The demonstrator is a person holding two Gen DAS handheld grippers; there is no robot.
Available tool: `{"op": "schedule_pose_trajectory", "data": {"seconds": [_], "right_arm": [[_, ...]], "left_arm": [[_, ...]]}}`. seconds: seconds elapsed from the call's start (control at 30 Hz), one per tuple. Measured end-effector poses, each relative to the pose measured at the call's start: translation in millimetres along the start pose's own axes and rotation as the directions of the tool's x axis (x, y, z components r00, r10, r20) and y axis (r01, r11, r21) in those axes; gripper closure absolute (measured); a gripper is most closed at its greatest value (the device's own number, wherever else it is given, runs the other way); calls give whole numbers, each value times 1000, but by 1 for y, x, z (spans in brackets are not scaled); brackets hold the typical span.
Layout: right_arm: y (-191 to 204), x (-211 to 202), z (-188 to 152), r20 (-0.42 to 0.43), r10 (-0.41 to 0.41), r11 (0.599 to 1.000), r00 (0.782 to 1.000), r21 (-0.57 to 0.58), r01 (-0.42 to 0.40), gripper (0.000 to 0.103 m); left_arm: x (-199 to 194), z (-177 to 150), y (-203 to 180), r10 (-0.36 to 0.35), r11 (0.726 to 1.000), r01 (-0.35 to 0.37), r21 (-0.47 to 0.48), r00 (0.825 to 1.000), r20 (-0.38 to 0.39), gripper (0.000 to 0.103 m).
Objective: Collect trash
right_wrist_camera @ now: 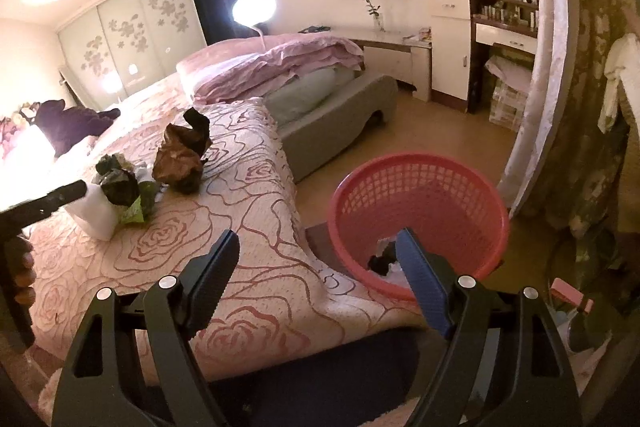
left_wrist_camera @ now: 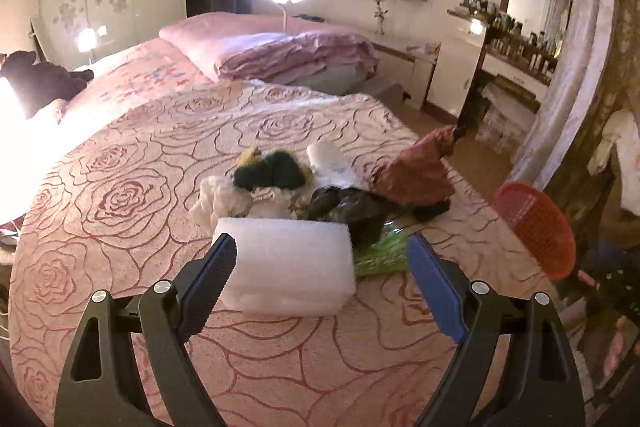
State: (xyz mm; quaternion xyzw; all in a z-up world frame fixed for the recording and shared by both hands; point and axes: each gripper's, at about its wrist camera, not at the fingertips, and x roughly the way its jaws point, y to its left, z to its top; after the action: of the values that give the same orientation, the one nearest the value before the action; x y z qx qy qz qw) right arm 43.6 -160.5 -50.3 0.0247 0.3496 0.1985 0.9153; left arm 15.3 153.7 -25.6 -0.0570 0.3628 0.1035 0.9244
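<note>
On the bed (left_wrist_camera: pixel 120 155), covered by a rose-patterned pink spread, a heap of trash lies near the edge: a white foam block (left_wrist_camera: pixel 288 263) in front, with a black plastic bag (left_wrist_camera: pixel 348 205), green wrapper (left_wrist_camera: pixel 380 253), crumpled white paper (left_wrist_camera: pixel 220 201), a dark green bundle (left_wrist_camera: pixel 272 171) and a reddish-brown crumpled bag (left_wrist_camera: pixel 412 171) behind it. The left gripper (left_wrist_camera: pixel 320 255) has its fingers released and spread wide; the foam block sits between them, the left finger just at its edge, the right one apart from it. The right gripper (right_wrist_camera: pixel 316 259) hangs over the bed's corner, fingers spread with nothing between them. Beside the bed on the floor stands a red mesh basket (right_wrist_camera: pixel 420 187), with a few dark and white scraps in its bottom.
</note>
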Motion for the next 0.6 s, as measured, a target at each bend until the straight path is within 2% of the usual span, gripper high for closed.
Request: {"op": "schedule_pose_trajectory", "data": {"seconds": [0.1,0.27,0.6], "right_arm": [[0,0,0,-1,0,1000,1000,2,0,25],[1,4,-2,-17,6,1000,1000,6,-6,25],[4,4,-2,-17,10,1000,1000,-2,-10,25]], "left_arm": [[5,-2,1,55,998,-55,24,998,13,19],[7,-4,10,104,994,-105,20,994,17,19],[5,-6,48,82,993,-81,-89,997,12,24]]}}
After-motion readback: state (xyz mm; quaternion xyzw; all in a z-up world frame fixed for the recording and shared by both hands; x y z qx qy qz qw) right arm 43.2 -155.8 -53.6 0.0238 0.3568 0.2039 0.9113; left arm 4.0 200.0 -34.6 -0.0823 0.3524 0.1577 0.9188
